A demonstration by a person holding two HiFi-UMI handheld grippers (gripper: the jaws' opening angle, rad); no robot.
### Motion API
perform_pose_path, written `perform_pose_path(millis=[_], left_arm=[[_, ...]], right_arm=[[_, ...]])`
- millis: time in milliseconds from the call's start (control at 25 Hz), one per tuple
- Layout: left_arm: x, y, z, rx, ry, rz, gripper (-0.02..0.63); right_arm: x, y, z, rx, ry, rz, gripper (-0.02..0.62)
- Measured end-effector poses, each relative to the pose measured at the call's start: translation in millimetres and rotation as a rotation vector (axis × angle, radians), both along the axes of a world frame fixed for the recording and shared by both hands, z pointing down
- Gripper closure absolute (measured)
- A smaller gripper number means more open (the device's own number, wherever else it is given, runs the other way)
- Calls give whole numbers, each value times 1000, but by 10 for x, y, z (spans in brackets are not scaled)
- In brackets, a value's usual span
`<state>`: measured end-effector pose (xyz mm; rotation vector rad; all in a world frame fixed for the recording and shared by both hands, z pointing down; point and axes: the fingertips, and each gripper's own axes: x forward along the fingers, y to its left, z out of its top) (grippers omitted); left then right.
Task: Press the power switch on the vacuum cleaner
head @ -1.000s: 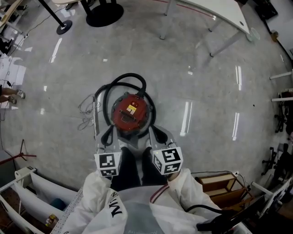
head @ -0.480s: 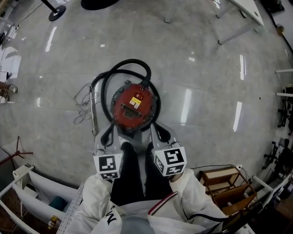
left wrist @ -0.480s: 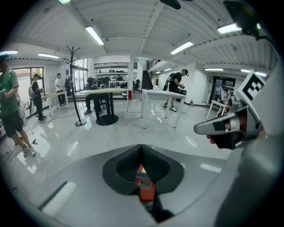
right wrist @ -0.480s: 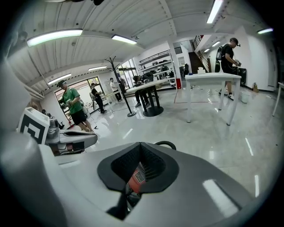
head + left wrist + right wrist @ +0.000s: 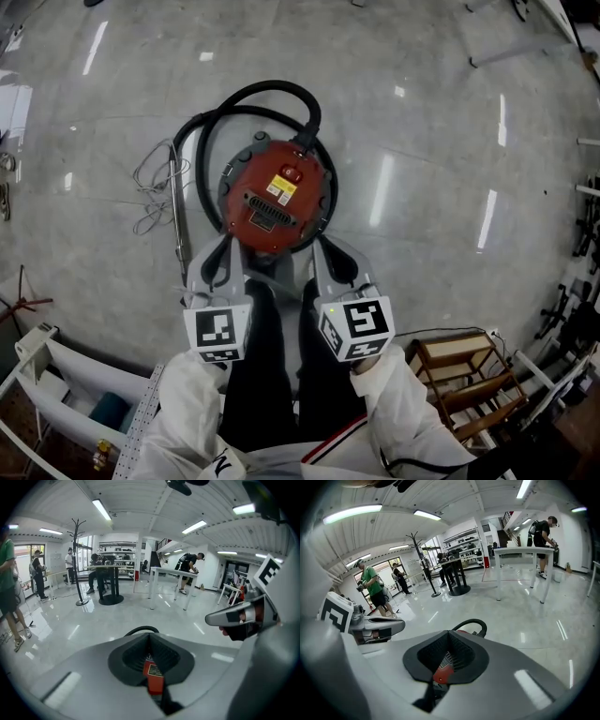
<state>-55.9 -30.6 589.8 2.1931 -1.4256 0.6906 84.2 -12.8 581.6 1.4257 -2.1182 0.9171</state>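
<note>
The red round vacuum cleaner (image 5: 275,195) stands on the floor with its black hose (image 5: 246,95) looped round the far side. On its top are a yellow label and a small red button (image 5: 291,173) near the hose end. My left gripper (image 5: 223,261) and right gripper (image 5: 330,258) are held side by side just short of the vacuum's near edge, both shut on nothing. In the left gripper view the gripper (image 5: 150,637) points at the vacuum (image 5: 153,677), which shows red through the pad gap. The right gripper (image 5: 449,634) frames the vacuum (image 5: 443,672) the same way.
A metal wand (image 5: 176,211) and a loose cord (image 5: 148,187) lie left of the vacuum. A wooden crate (image 5: 459,375) stands at the lower right, white bins (image 5: 56,384) at the lower left. People (image 5: 372,590), a coat stand (image 5: 77,564) and tables (image 5: 168,581) stand farther off.
The vacuum now looks larger and sits higher in the head view, so the view has come closer over it. Both grippers stay shut, side by side by its near edge.
</note>
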Motion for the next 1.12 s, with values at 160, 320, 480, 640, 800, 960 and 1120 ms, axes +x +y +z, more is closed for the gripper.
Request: perform_pose_path(millis=[160, 320, 480, 640, 800, 960, 1120], left_arm=[[-12, -9, 212, -20, 6, -3, 606], [-28, -2, 314, -31, 14, -10, 606], [-35, -5, 326, -38, 26, -19, 606], [-79, -6, 324, -35, 23, -22, 606], [-121, 3, 332, -35, 21, -31, 606], [-140, 7, 316, -40, 30, -37, 606], [-159, -9, 333, -42, 34, -37, 606]], right_arm=[[-81, 3, 195, -20, -5, -7, 595], [-127, 2, 284, -33, -1, -17, 595], [-138, -5, 332, -48, 4, -25, 595], [-179, -51, 367, -53, 18, -40, 595], [-217, -125, 421, -59, 30, -47, 595], [-240, -206, 504, -67, 42, -54, 595], [-250, -300, 627, -79, 51, -56, 595]])
